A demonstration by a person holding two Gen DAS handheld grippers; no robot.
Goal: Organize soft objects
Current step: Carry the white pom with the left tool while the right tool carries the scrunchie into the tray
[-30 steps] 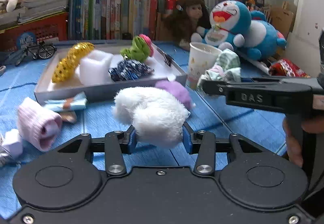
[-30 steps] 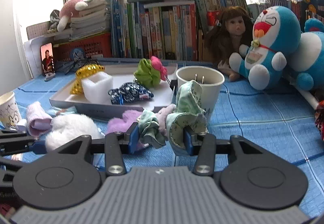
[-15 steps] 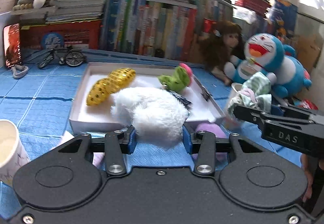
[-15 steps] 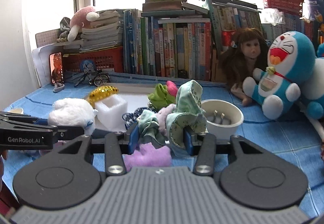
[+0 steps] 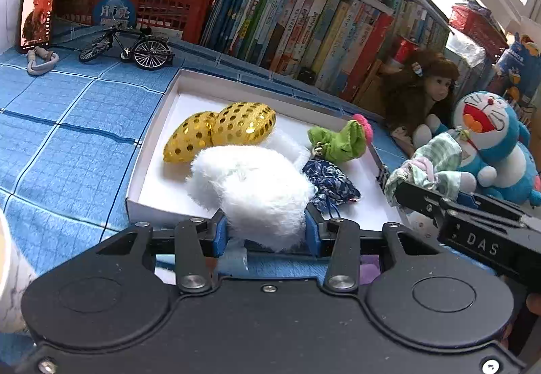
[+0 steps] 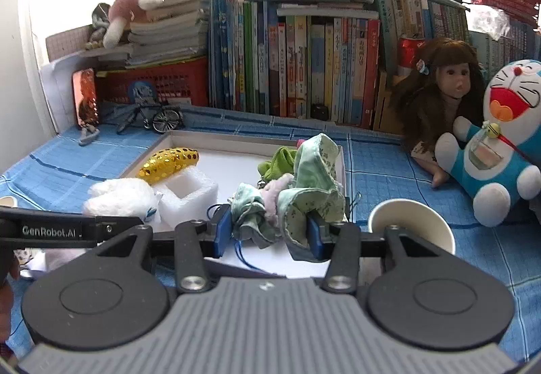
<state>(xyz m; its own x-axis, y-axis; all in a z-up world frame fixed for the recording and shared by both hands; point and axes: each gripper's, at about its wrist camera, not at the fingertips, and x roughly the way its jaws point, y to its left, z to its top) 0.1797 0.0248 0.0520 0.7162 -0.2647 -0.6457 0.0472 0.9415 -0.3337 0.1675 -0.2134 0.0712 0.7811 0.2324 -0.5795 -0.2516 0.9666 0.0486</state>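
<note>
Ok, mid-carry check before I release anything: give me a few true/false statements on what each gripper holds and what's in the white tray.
1. The left gripper is shut on the white fluffy plush. True.
2. The right gripper is open, holding nothing. False: it is shut on a green patterned cloth bundle.
3. The gold sequined pouch lies inside the white tray. True.
4. The paper cup stands inside the tray. False: it sits on the blue cloth, right of the tray.
5. The white foam block is in the tray. True.
</note>
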